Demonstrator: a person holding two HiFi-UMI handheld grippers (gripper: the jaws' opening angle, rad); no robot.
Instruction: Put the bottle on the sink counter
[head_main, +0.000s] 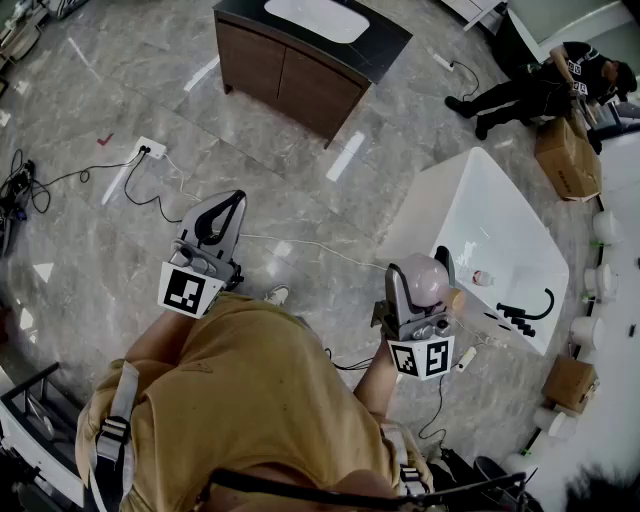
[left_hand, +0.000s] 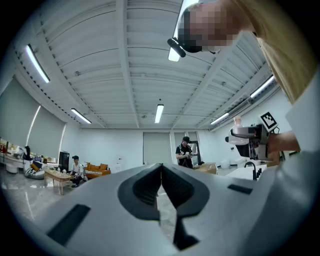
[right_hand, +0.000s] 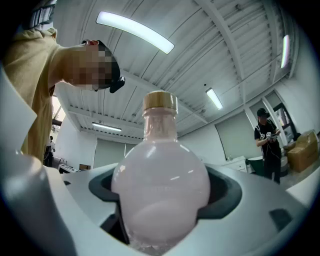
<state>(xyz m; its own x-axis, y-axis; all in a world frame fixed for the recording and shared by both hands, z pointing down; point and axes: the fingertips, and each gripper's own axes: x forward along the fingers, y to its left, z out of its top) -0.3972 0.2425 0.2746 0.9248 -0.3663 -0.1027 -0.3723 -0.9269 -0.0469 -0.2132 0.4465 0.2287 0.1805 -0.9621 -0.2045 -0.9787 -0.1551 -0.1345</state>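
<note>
A round pale-pink bottle with a gold cap stands upright between the jaws of my right gripper, which is shut on its wide belly. From the head view the bottle and right gripper hover beside a white bathtub. The sink counter, a dark wood cabinet with a black top and a white basin, stands far ahead across the floor. My left gripper is held out level over the floor, its jaws pressed together with nothing between them.
The white bathtub with a black tap lies right of the right gripper, a small bottle on its rim. A person in black crouches by cardboard boxes at the far right. Cables and a power strip trail over the marble floor.
</note>
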